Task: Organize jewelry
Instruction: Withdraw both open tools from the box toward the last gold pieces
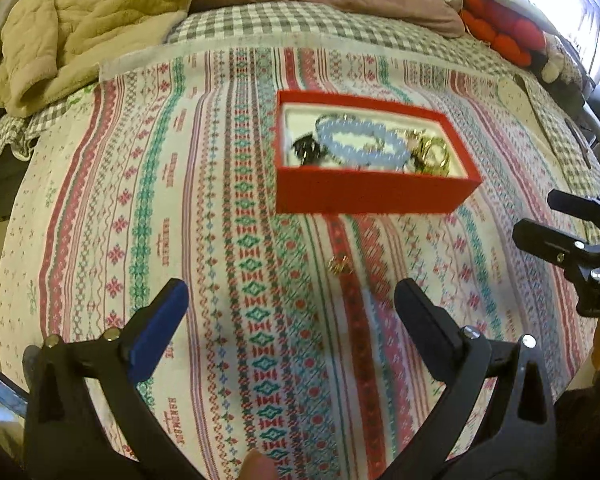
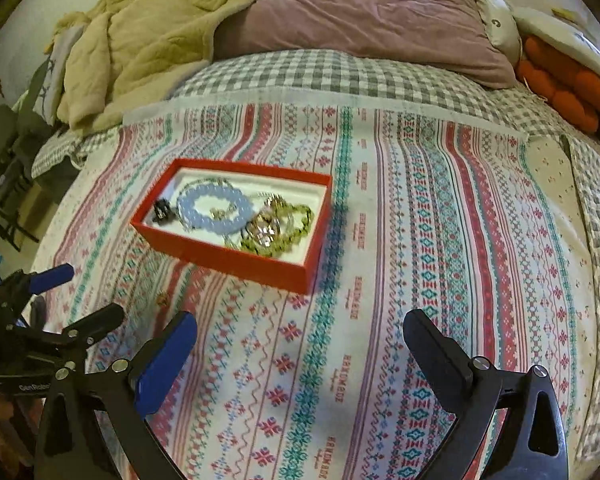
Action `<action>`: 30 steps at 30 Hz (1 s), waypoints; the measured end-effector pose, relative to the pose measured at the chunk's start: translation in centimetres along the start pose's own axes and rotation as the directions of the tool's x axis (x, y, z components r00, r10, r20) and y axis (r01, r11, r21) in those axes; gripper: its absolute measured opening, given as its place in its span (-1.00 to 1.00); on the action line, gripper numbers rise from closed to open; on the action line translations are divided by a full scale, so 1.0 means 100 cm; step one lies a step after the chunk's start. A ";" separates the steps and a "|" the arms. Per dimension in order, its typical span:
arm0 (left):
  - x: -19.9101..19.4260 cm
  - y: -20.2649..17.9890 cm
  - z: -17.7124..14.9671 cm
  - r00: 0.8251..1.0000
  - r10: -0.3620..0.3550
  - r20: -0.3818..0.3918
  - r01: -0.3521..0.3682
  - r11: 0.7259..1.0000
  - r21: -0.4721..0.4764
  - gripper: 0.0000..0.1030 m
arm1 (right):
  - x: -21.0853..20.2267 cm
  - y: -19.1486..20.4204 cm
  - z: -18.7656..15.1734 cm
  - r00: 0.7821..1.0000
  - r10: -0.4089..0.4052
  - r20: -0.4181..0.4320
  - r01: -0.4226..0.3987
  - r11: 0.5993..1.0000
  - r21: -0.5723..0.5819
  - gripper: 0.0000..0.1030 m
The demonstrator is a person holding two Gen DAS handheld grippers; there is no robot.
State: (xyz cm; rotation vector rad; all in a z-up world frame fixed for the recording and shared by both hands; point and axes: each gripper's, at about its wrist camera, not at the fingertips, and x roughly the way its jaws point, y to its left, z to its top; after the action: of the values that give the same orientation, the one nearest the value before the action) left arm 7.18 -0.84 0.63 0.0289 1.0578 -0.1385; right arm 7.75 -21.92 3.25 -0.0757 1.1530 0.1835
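Bedspread: patterned cotton bedspread (image 1: 204,208) with red, teal and pink woven stripes, spread flat under everything; served as the working surface around the box.

Bedding: crumpled beige quilted blanket (image 2: 140,52) and mauve pillow (image 2: 364,12), heaped well behind the box, apart from the work.

Box: shallow rectangular red cardboard box (image 1: 370,194) with a white lining, lid off, sat upright on the bedspread; taken as the landmark below.

Left gripper: black two-finger left gripper (image 1: 292,312) with one blue pad, held above the bedspread just in front of the box; jaws spread wide, nothing between them.

Right gripper: matching right gripper (image 2: 300,340), held above the bedspread in front of the box and off to its right; jaws likewise spread wide and empty.

Bracelet: pale blue beaded bracelet (image 2: 214,210), lay inside the box near its middle.

Green strand: yellow-green beaded strand (image 2: 284,232), piled inside the box toward the right end, tangled with some gold-toned pieces.

Dark piece: small black item (image 2: 163,210), inside the box at the left end; kind not clear.

Loose piece: tiny gold-coloured trinket (image 1: 339,266), probably an earring or ring, lay on the bedspread just in front of the box, outside it.

Progress: judged nearly complete; most jewellery already gathered in the box.

Left to do: apparently only the gold trinket to be picked up and dropped in; no lid seen.
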 end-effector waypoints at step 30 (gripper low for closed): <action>0.048 0.014 -0.036 1.000 -0.020 0.009 0.018 0.988 0.151 1.00 | 0.086 0.050 -0.051 0.997 -0.044 -0.067 0.033 0.986 -0.165 1.00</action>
State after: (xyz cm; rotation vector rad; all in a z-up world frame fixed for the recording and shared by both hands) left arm 6.55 0.41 -5.43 0.1548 1.0360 -0.2353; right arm 5.63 -16.87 -6.44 -0.2511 1.2044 0.2424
